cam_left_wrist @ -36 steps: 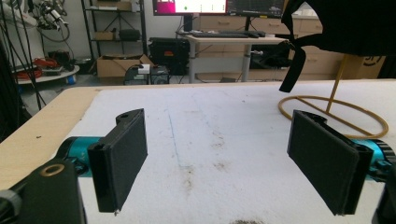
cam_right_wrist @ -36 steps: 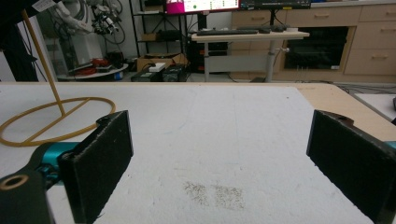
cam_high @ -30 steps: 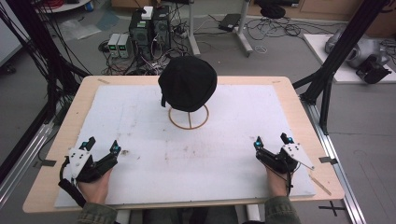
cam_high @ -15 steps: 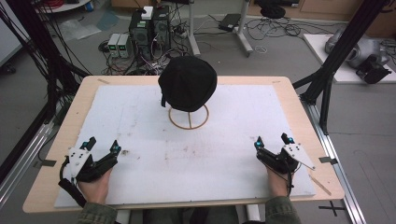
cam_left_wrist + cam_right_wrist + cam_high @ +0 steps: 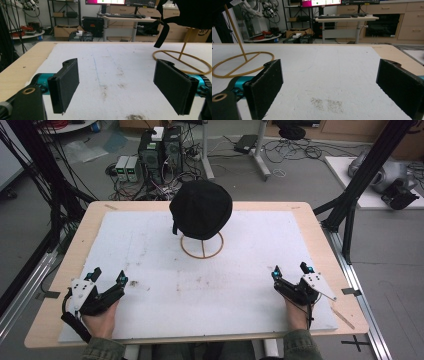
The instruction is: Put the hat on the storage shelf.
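Comparing this moment with the frames of a second and half a second ago, no shift is seen; both grippers rest where they were at the near corners of the white foam board (image 5: 150, 245), and the black fabric cap (image 5: 201, 209) sits unmoved on its thin brass-coloured wire stand with a ring base (image 5: 202, 247).

One cap, one stand, one board and two grippers are counted; the left gripper (image 5: 106, 277) is released, its jaws spread wide with nothing between them; the right gripper (image 5: 290, 269) is likewise released and empty.

The cap stands at the far middle of the board, well apart from both grippers.

In the left gripper view the cap (image 5: 195, 12) is cut off by the upper edge, a black strap (image 5: 162, 32) hanging from it; in the right gripper view only what is probably its dark rim is caught at the upper left corner, above the stand (image 5: 242, 62).
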The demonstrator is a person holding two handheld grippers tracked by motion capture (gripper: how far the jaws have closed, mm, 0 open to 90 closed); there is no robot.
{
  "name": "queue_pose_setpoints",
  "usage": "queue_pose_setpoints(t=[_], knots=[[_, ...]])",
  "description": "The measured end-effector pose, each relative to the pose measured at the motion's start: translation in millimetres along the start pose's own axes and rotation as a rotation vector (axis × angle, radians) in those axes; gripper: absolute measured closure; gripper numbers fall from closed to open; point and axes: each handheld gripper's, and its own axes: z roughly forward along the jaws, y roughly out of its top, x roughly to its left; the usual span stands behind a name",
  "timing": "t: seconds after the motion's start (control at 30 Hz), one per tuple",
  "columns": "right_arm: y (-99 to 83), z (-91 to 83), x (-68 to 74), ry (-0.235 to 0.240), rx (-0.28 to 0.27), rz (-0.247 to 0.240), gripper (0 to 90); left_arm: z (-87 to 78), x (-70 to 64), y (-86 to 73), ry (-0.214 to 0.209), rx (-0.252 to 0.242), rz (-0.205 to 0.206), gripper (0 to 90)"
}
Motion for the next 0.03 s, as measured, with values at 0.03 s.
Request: queue_pose_setpoints(t=[0.03], knots=[[0.1, 0.2, 0.1, 0.001, -0.002, -0.003, 6.2, 0.0, 0.6, 0.0, 0.001, -0.002, 0.001, 20.7]])
